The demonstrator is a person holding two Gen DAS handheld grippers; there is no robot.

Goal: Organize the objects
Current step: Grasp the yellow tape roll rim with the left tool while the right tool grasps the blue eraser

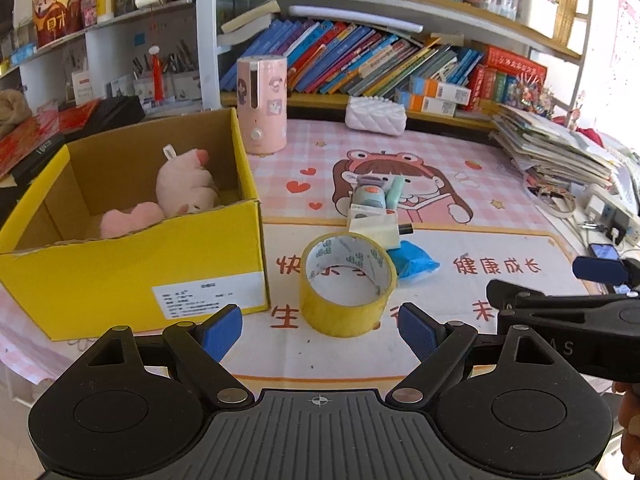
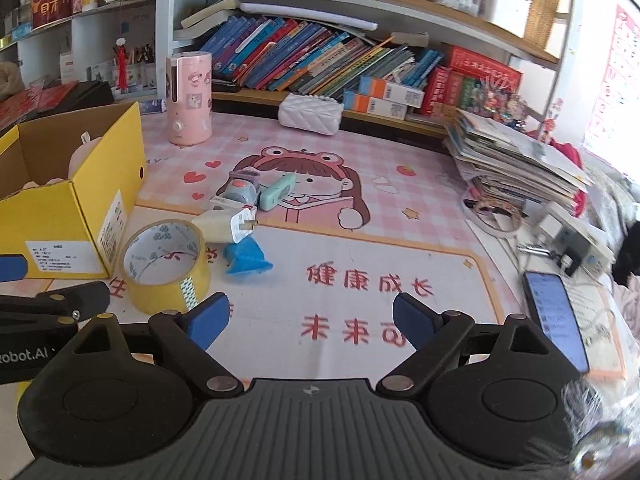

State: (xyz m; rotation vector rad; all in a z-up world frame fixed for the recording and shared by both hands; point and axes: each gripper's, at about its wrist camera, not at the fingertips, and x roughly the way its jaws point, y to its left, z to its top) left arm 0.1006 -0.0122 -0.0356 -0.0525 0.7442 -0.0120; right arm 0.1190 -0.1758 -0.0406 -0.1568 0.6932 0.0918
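Pink cartoon-print desk mat [image 2: 400,248] below crowded bookshelves [image 2: 320,60]. One open yellow cardboard box [image 1: 132,276] at left holds one pink plush pig [image 1: 184,184]. One yellow tape roll [image 1: 348,284] stands just right of the box, near the left gripper [image 1: 320,330]; one white charger plug [image 2: 226,226] just beyond. Left gripper and right gripper [image 2: 310,318]: fingers apart, empty.
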